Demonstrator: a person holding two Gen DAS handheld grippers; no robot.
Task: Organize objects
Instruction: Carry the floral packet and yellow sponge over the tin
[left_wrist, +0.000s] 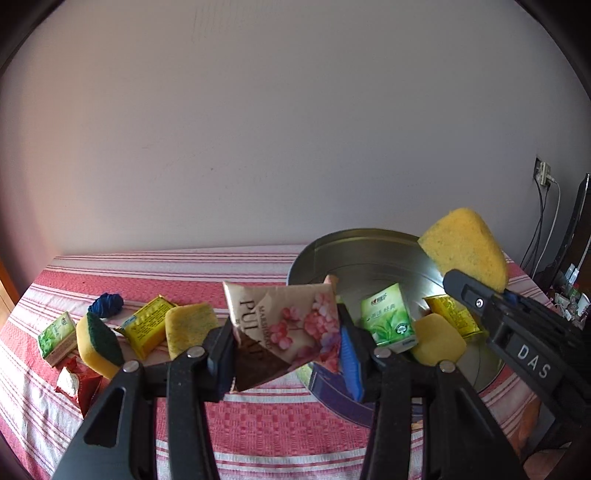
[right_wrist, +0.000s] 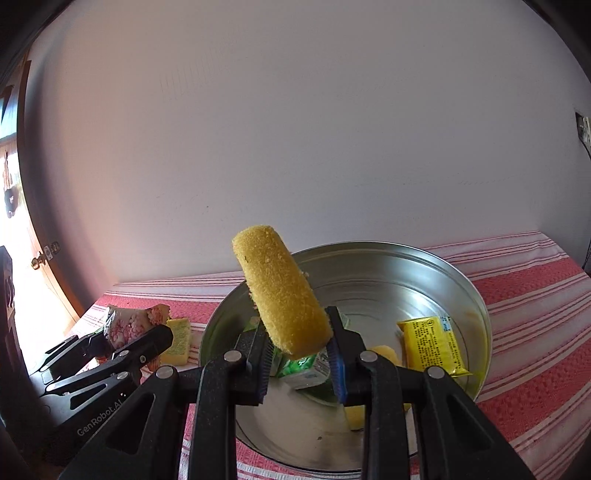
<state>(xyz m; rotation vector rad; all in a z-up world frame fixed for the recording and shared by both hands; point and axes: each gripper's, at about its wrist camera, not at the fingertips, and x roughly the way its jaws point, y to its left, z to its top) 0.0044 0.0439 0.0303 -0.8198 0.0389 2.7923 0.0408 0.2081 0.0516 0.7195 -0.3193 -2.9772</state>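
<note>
My left gripper (left_wrist: 288, 354) is shut on a floral tissue pack (left_wrist: 284, 332), held in the air left of the round metal tin (left_wrist: 317, 254). My right gripper (right_wrist: 299, 354) is shut on a yellow sponge (right_wrist: 282, 299), lifted above the tin (right_wrist: 476, 306). The same sponge (left_wrist: 465, 247) shows at the right of the left wrist view, over the tin's far side. Inside the tin lie a green tissue pack (left_wrist: 388, 317), a yellow packet (right_wrist: 432, 343) and another yellow sponge (left_wrist: 437, 339). The left gripper (right_wrist: 147, 338) with its floral pack (right_wrist: 129, 321) shows at the left of the right wrist view.
On the red striped cloth (left_wrist: 258, 424) left of the tin lie a yellow-green sponge (left_wrist: 98, 341), a yellow packet (left_wrist: 147, 325), a yellow sponge (left_wrist: 188, 328), a green tissue pack (left_wrist: 55, 338), a blue bundle (left_wrist: 107, 304) and a red wrapper (left_wrist: 79, 384). A wall stands behind.
</note>
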